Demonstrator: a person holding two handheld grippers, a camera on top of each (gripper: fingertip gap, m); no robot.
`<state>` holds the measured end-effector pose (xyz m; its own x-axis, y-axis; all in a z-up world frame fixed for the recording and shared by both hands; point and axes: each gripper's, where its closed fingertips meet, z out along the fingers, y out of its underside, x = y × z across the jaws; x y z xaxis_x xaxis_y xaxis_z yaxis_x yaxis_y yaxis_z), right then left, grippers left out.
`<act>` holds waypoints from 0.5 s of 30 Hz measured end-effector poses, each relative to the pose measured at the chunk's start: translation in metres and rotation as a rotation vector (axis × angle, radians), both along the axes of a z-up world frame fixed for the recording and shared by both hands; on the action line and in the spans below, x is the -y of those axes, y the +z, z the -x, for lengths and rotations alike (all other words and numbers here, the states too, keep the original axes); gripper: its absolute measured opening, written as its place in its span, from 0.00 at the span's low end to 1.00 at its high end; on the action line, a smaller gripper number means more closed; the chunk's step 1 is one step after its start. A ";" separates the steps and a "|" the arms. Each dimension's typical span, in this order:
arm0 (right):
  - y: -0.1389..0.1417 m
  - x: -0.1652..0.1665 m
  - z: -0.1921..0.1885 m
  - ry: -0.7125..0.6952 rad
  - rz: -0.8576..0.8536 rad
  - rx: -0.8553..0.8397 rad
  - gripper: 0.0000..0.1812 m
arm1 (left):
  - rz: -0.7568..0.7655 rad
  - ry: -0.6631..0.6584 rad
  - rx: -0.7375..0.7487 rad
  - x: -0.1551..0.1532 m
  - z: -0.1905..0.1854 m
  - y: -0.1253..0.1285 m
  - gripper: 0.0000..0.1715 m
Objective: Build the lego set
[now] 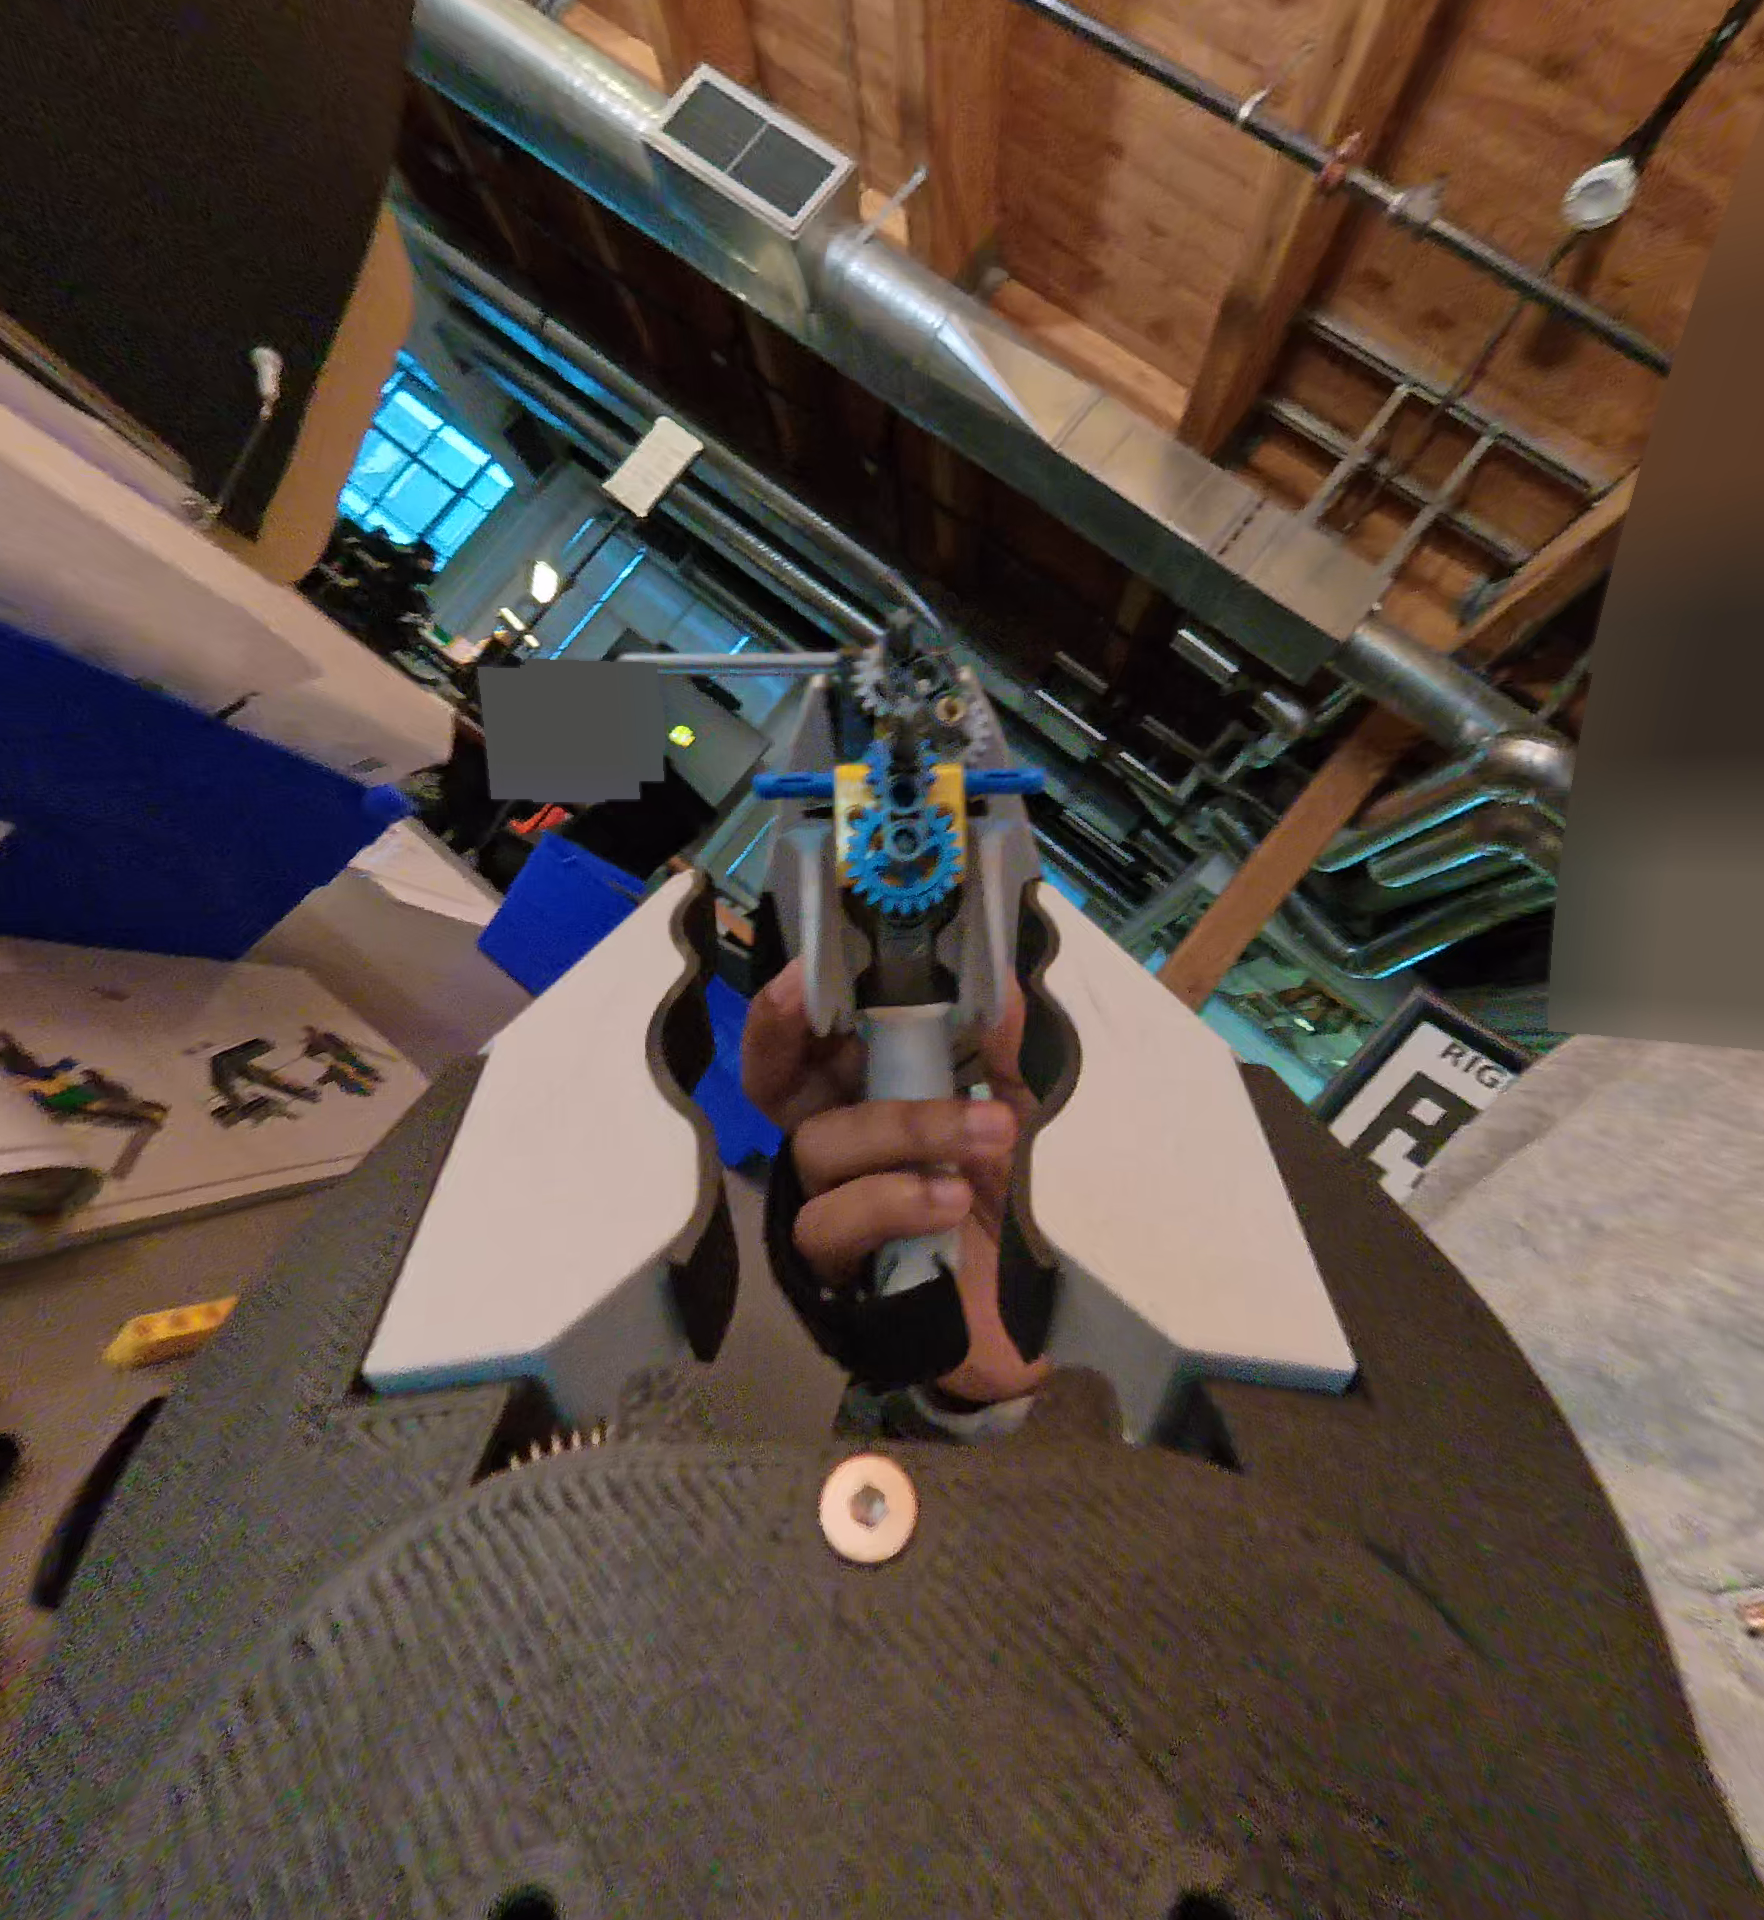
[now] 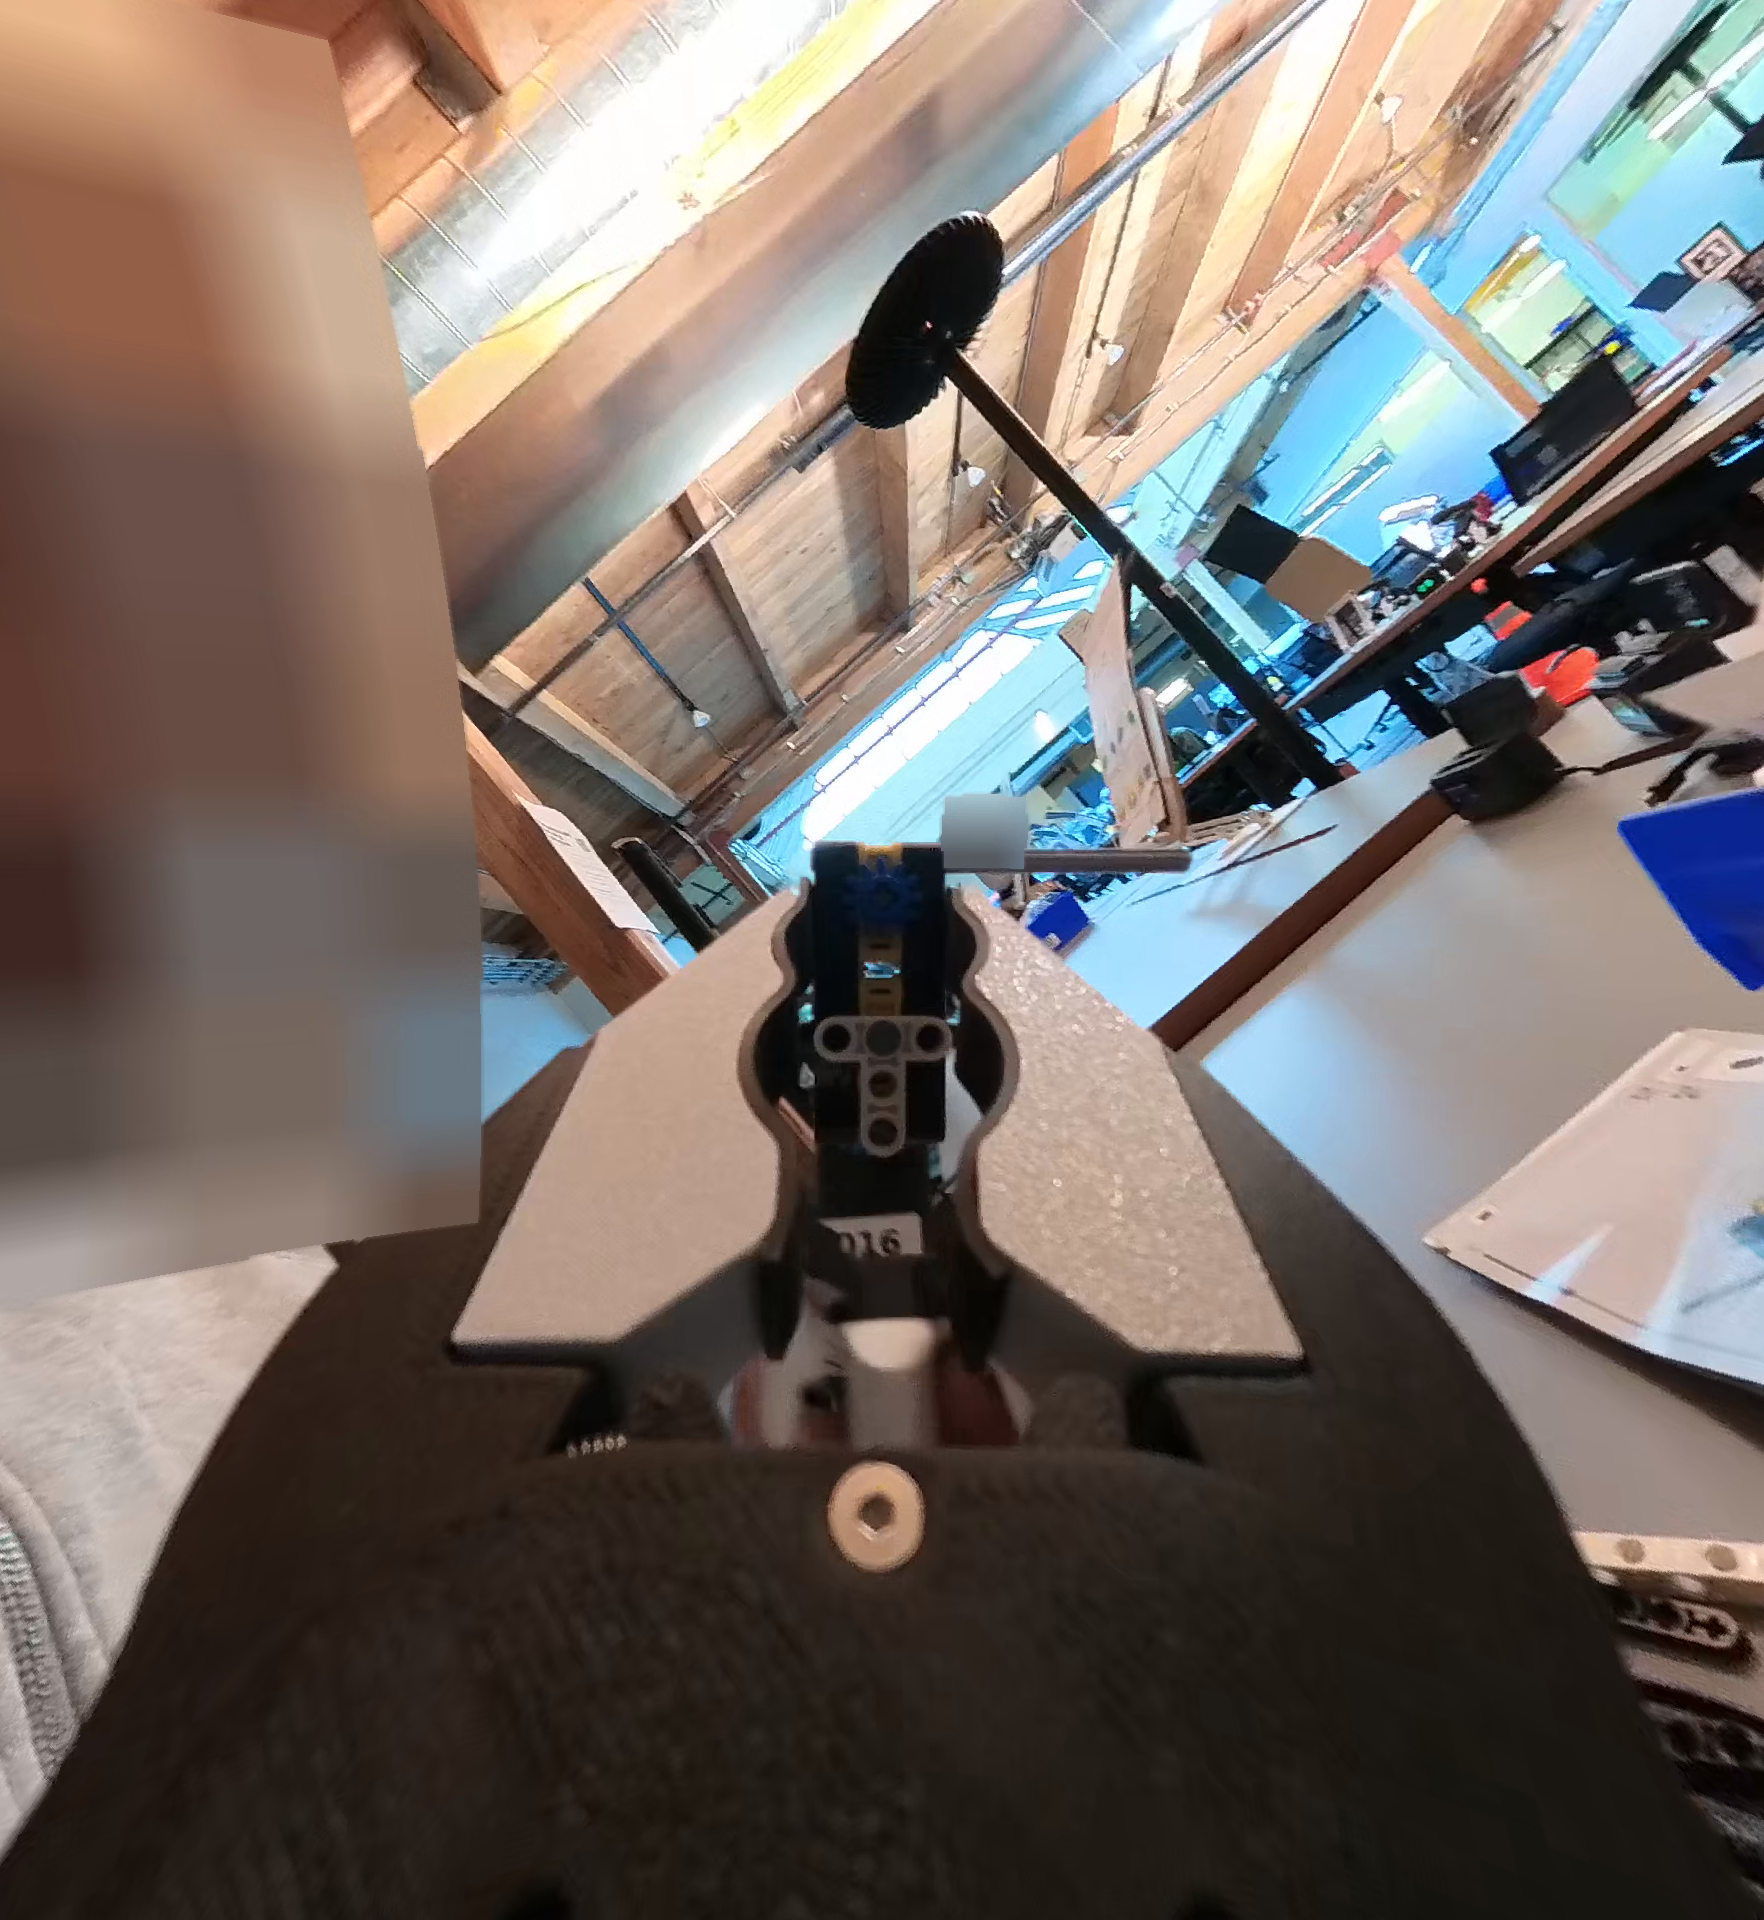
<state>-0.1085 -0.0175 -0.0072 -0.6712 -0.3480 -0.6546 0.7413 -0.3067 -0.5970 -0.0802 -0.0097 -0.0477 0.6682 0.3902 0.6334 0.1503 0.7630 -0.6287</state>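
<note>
My right gripper [image 2: 878, 914] is shut on the lego assembly [image 2: 878, 1039], which has black beams, a yellow beam, a small blue gear and a grey T-shaped beam. A grey axle [image 2: 1106, 860] with a white block sticks out to its right. In the left wrist view the same assembly [image 1: 899, 831] faces me with its blue gear, yellow beam, blue axle and grey gears. It is held up by the right gripper [image 1: 899, 873], with a hand [image 1: 888, 1174] on the handle. My left gripper [image 1: 867, 894] is open and empty, its fingertips pointing at the assembly from close by.
An instruction booklet [image 1: 130, 1081] [image 2: 1688, 1226] lies on the grey table. A loose yellow brick [image 1: 171, 1330] lies by the left gripper, and grey and black beams [image 2: 1688, 1569] lie at the right. Blue bins [image 1: 130, 779] [image 2: 1740, 883] stand behind. A grey sleeve [image 1: 1636, 1299] is close.
</note>
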 end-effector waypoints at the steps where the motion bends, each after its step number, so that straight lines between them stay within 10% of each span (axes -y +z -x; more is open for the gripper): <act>1: -0.001 0.002 -0.002 -0.002 -0.003 -0.002 0.12 | -0.009 -0.012 -0.011 -0.001 -0.002 0.004 0.32; 15: -0.013 0.029 -0.023 0.042 -0.027 -0.009 0.12 | -0.059 0.068 -0.030 0.019 -0.014 0.007 0.17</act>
